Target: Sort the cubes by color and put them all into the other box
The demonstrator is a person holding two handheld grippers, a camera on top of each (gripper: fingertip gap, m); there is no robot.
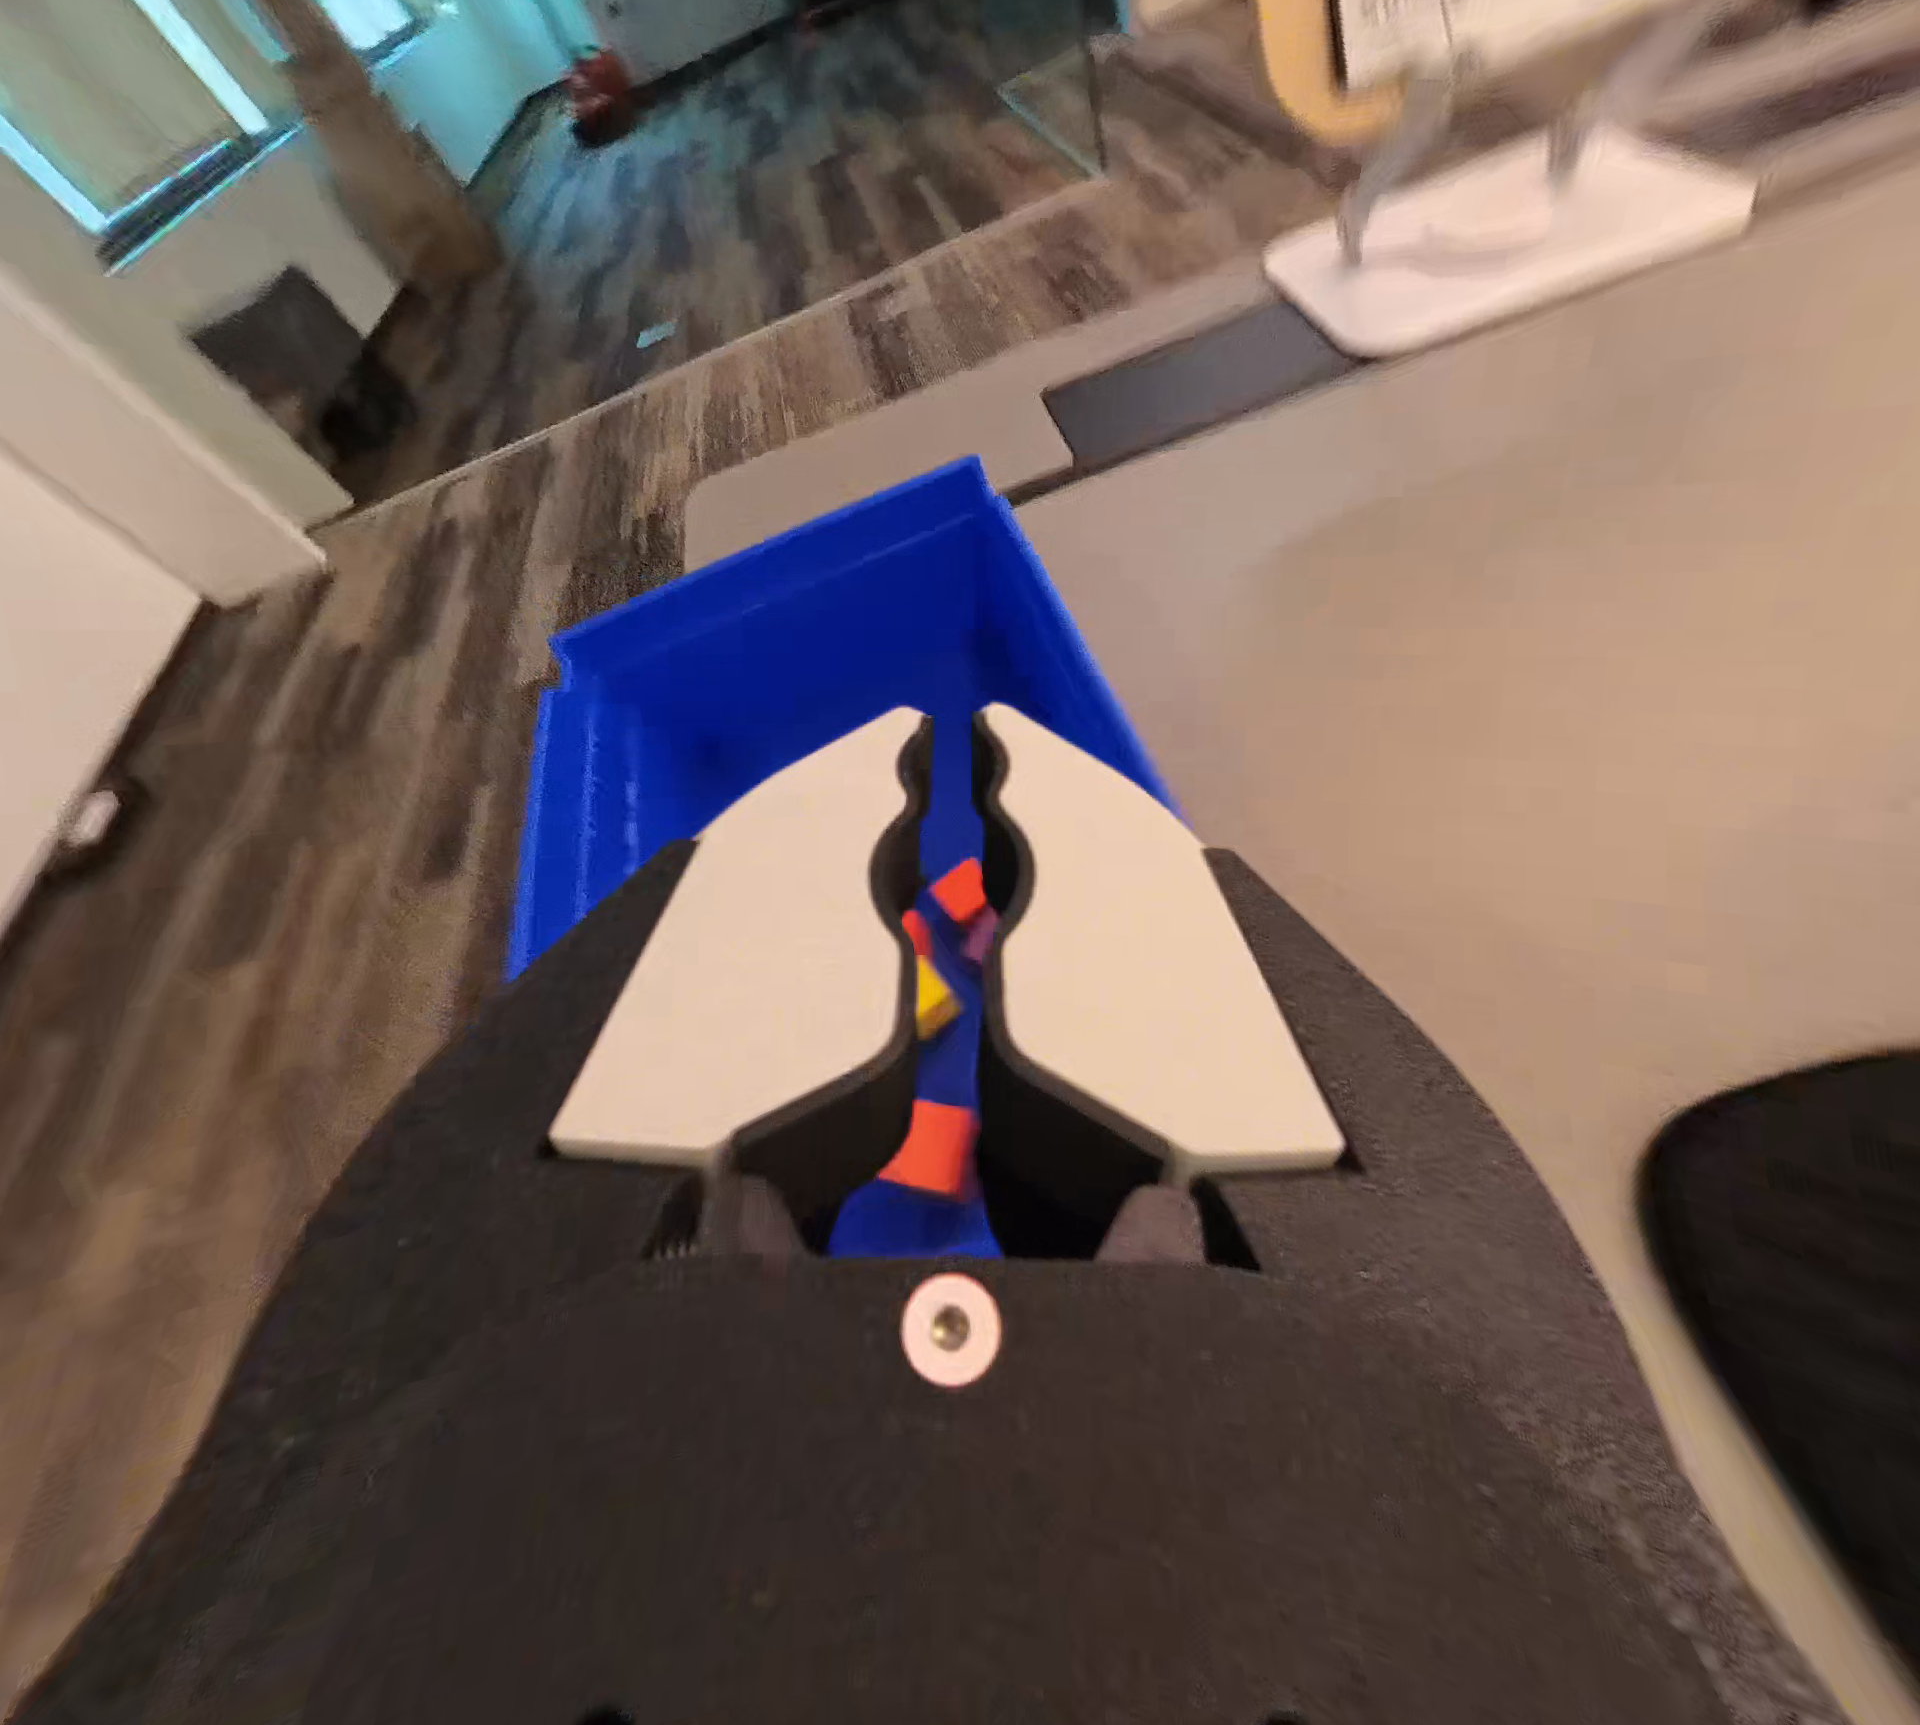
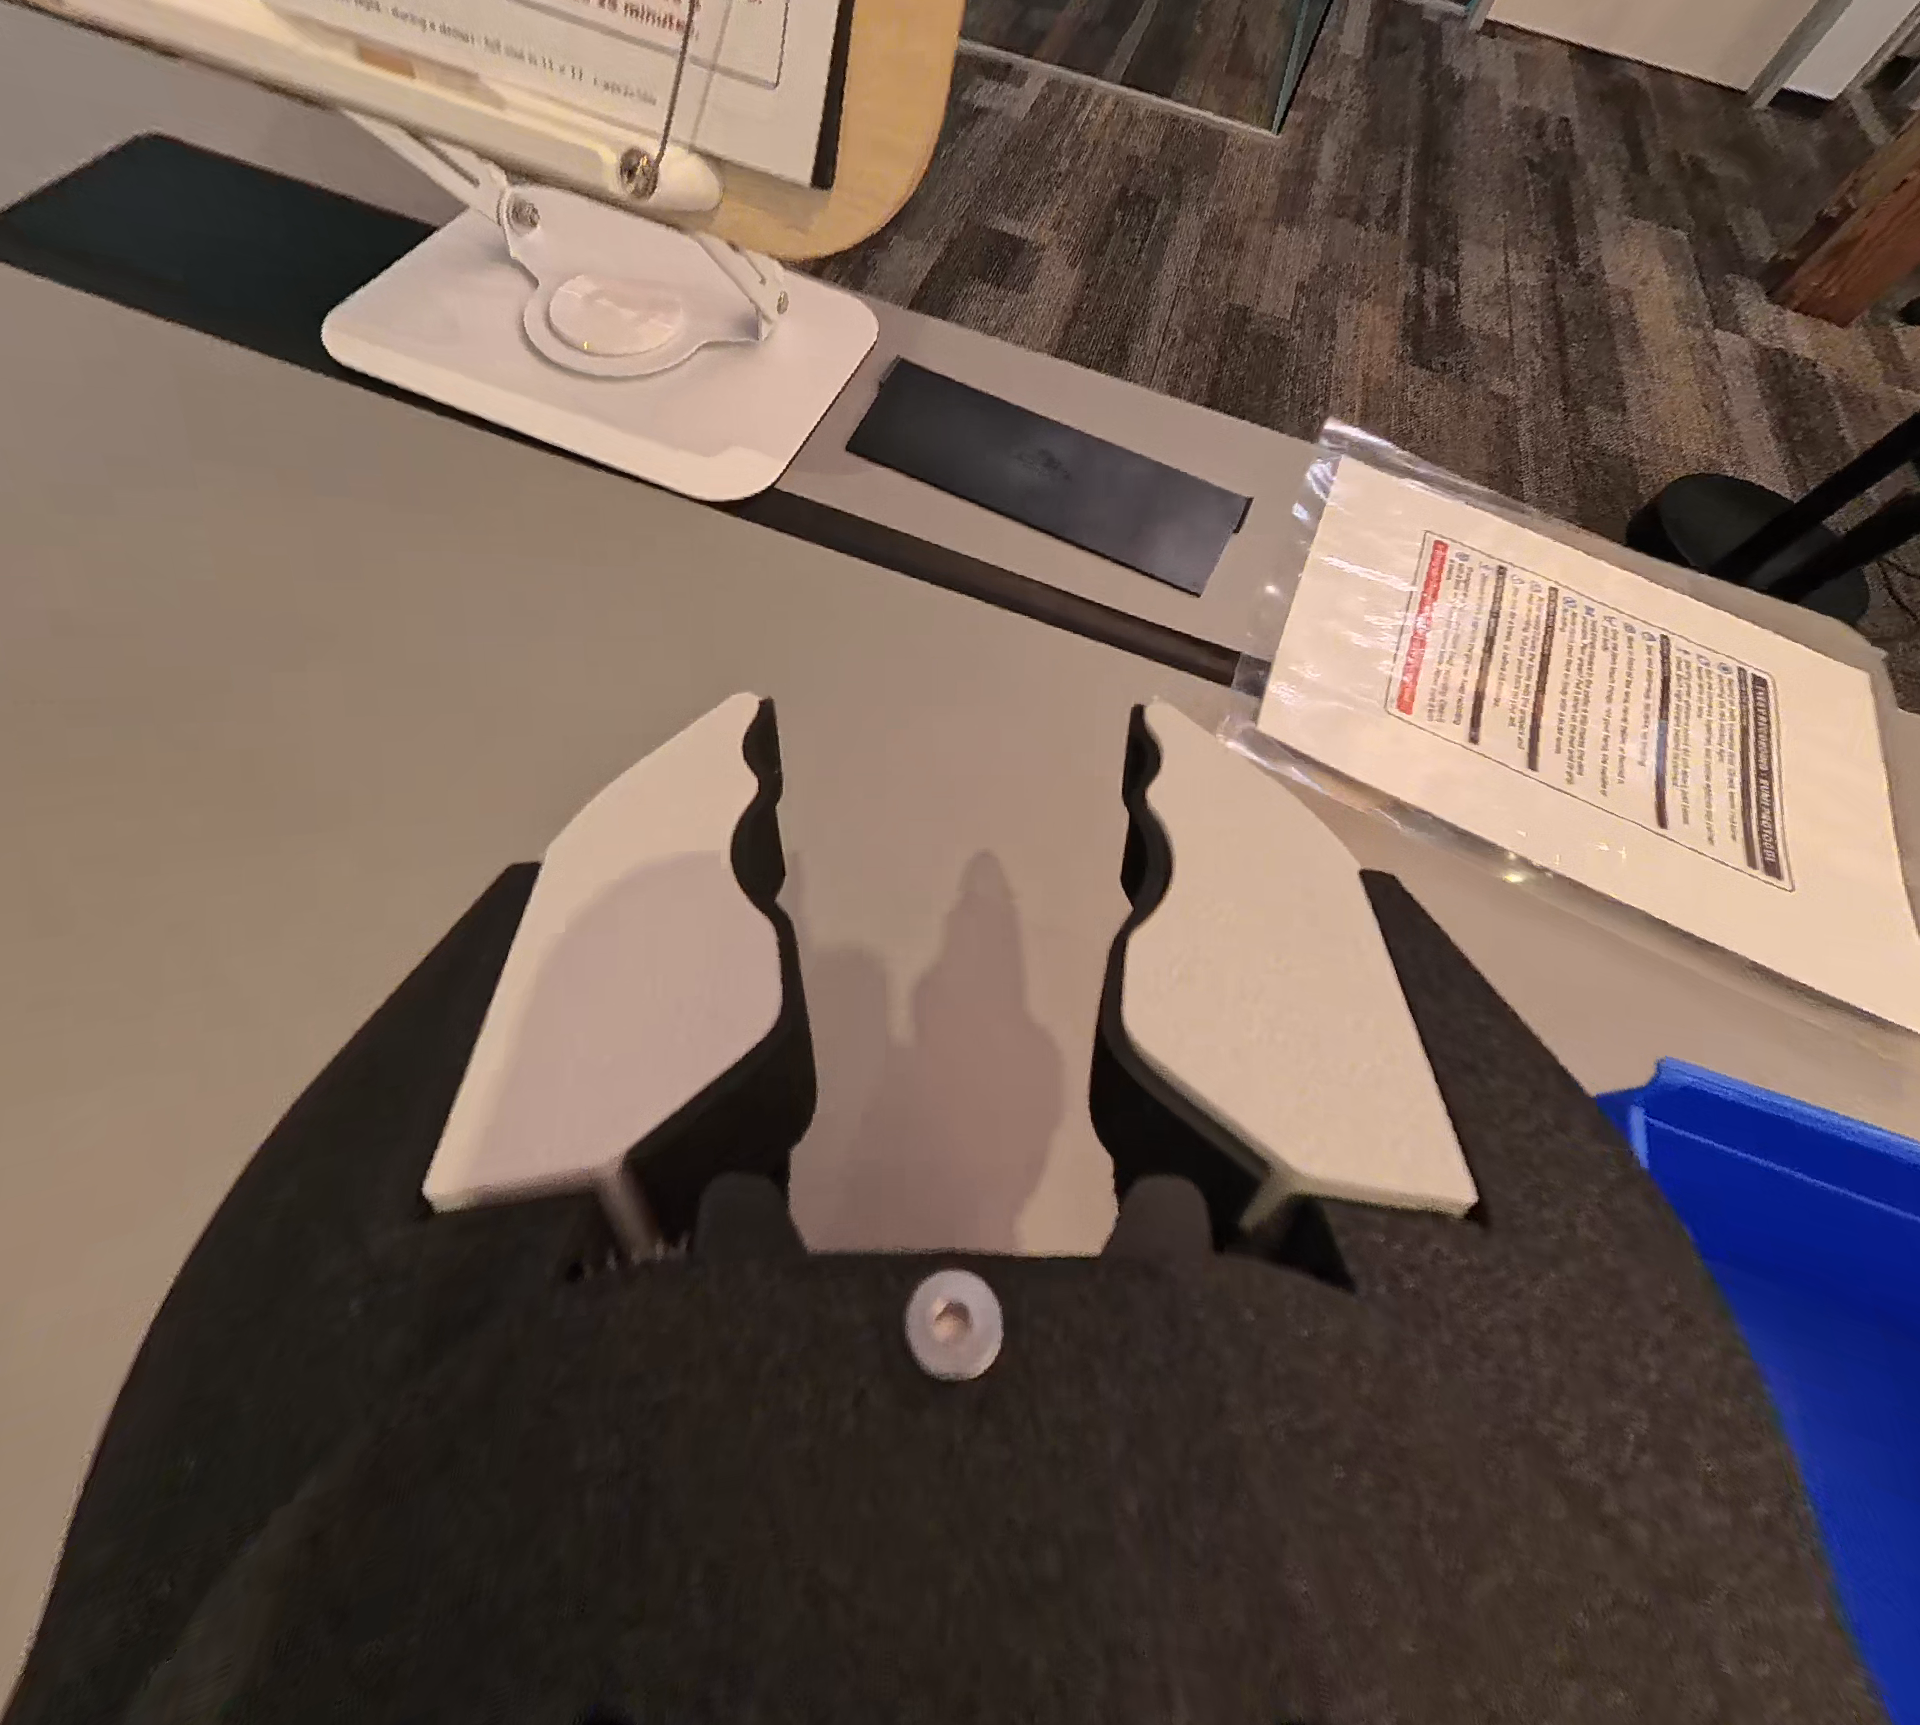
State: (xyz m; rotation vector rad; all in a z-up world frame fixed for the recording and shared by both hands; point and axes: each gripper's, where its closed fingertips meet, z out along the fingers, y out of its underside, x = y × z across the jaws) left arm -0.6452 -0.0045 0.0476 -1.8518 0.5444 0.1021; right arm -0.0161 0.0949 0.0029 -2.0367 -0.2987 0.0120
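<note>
The left gripper [image 1: 951,725], fingers nearly pressed together and pinching nothing, is being held above a blue box [image 1: 790,657] at frame centre. At least four cubes [image 1: 935,1145] are being glimpsed inside: red, yellow, purple. The right gripper [image 2: 951,719], fingers spread, is being held over bare table [image 2: 312,636]; a second box [image 2: 1787,1187] is showing lower right. A pick is judged next, requiring wider fingers.

The blue box [image 1: 790,667] at centre frame looks like smooth, slightly glossy plastic; the left gripper [image 1: 951,725] has a rough, grainy black body and matt pale finger plates. At right in the right wrist view, a paper sheet [image 2: 1558,719] lies in a shiny clear sleeve on the smooth matt grey table [image 2: 312,636]; the stand [image 2: 613,366] at upper left looks like white painted metal.
</note>
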